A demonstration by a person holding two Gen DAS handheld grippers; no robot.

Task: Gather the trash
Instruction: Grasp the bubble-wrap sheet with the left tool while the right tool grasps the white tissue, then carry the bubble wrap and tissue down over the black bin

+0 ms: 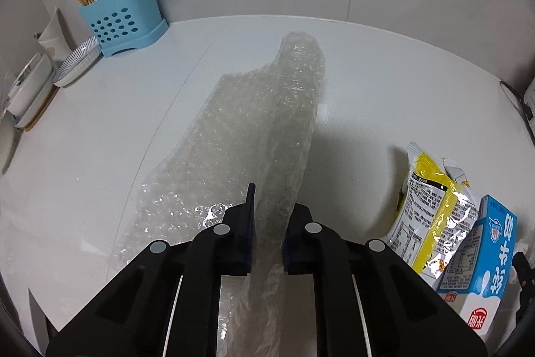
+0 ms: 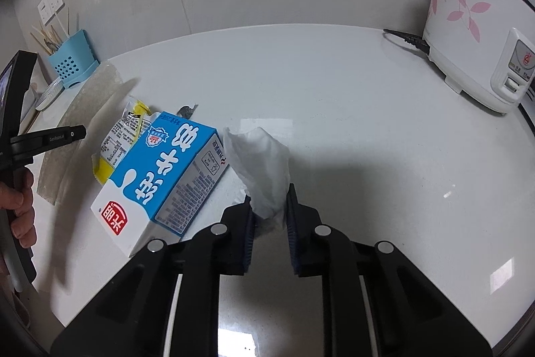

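My left gripper [image 1: 270, 206] is shut on a long sheet of clear bubble wrap [image 1: 260, 109] whose far end lies on the white counter [image 1: 100, 129]. My right gripper [image 2: 269, 206] is shut on a crumpled white tissue [image 2: 262, 163], which stands up between its fingers. A blue and white milk carton [image 2: 160, 179] lies on its side just left of the tissue; it also shows in the left wrist view [image 1: 481, 253]. A yellow and white snack wrapper [image 2: 120, 139] lies behind the carton, and shows in the left wrist view [image 1: 428, 206] too.
A blue utensil holder [image 1: 122, 19] with chopsticks stands at the back left by a striped bowl [image 1: 77, 62]. A white rice cooker [image 2: 478, 46] with its black cord [image 2: 406, 39] stands at the back right. The left gripper's handle and hand [image 2: 16, 189] show at the right view's left edge.
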